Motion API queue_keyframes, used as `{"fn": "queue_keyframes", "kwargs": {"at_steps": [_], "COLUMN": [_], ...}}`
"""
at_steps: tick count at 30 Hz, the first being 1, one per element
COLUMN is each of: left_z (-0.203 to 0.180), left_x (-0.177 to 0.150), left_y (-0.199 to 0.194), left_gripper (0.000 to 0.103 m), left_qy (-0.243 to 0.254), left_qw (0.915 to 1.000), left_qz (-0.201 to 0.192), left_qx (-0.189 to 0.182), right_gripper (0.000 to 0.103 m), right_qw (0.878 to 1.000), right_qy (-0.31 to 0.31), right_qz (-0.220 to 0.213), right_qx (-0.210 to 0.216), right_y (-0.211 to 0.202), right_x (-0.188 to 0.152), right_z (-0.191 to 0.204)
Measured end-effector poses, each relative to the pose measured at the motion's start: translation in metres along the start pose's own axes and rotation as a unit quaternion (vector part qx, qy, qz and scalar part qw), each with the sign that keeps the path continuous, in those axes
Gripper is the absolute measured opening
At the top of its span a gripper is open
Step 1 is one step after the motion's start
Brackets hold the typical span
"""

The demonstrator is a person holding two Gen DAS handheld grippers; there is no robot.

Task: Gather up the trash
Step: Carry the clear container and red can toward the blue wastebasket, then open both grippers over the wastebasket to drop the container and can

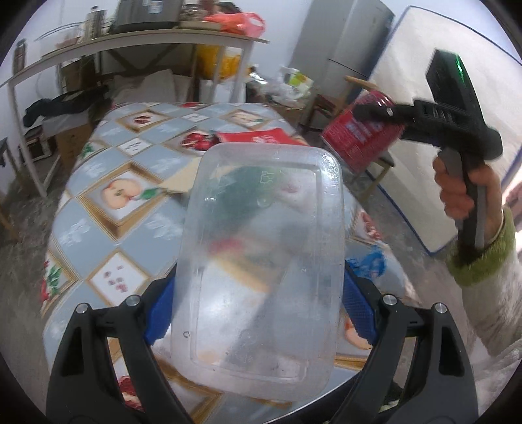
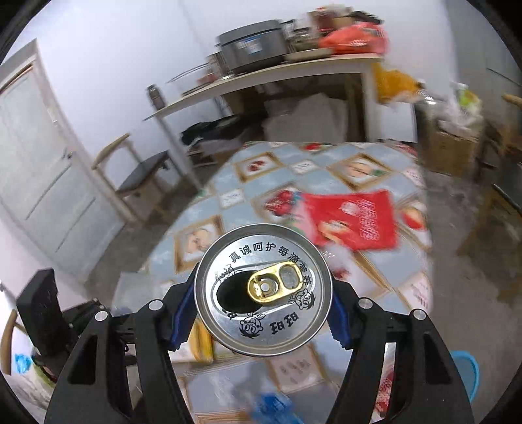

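Trash is held in both grippers, above a table (image 1: 98,248) with a fruit-pattern cloth.

On the left side of the left wrist view, a white shelf (image 1: 137,42) stands behind the table, with a pot (image 1: 146,13) and an orange bag (image 1: 238,21) on it. In the middle, the left gripper (image 1: 257,303) holds a clear plastic box (image 1: 261,261). Its blue pads (image 1: 357,300) press on the two long sides of the box, so the jaws stand wide around it. The box is empty and turned with its bottom to the camera; the table shows through it, blurred. Behind the box a red packet (image 1: 261,137) lies flat on the cloth. To the right, the right gripper (image 1: 372,114) is in the air beside the table, gripped by a hand (image 1: 463,192) in a green cuff. It carries a red can (image 1: 359,137), tilted. A white mattress (image 1: 440,114) leans against the wall behind.

In the right wrist view, a door (image 2: 42,169) and a chair (image 2: 137,173) are at the left. In the middle, the right gripper (image 2: 264,300) is closed on the can (image 2: 264,290), pads against its sides; the open silver top with a gold tab (image 2: 264,287) faces the camera. Right of it, the red packet (image 2: 355,221) lies on the table (image 2: 254,169). This view is blurred at the edges.
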State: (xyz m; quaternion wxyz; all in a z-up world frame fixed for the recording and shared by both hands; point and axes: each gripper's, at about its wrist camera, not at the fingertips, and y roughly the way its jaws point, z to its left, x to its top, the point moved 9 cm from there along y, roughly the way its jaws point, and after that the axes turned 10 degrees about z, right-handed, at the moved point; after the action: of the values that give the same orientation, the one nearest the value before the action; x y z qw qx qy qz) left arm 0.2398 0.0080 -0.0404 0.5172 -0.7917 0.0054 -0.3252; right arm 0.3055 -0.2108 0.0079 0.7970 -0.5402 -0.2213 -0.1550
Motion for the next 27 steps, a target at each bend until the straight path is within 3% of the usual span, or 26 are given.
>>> {"fn": "queue_keyframes", "kwargs": {"at_steps": [8,12,19,23,27], "left_z": [-0.082,-0.129,-0.226,-0.278,-0.325], "left_x": [0.026,0.046,0.084,0.089,0.083], "left_y": [0.032,0.052,0.114,0.158,0.215], "left_gripper": [0.083,0.083,0.084,0.084,0.084], "left_qy": [0.053,0.074,0.090,0.104,0.108], "left_qw": [0.9972,0.9940,0.9839,0.9763,0.9674], "left_qz": [0.024,0.038,0.091,0.131,0.184], "left_qx": [-0.047,-0.072,-0.125,-0.138,-0.136], "right_gripper": [0.065,0.065,0.065,0.065,0.065], "right_qw": [0.994,0.984,0.954,0.932,0.909], "right_qy": [0.080,0.133,0.241,0.311,0.382], "right_qz": [-0.026,-0.036,-0.034,-0.014,0.003], "right_qx": [-0.069,-0.111,-0.175,-0.187,-0.169], "right_y": [-0.055,-0.084,-0.113,-0.105,-0.083], "right_x": [-0.057,-0.094,-0.169,-0.226,-0.273], "right_z": [-0.086,-0.141,-0.240,-0.294,-0.339]}}
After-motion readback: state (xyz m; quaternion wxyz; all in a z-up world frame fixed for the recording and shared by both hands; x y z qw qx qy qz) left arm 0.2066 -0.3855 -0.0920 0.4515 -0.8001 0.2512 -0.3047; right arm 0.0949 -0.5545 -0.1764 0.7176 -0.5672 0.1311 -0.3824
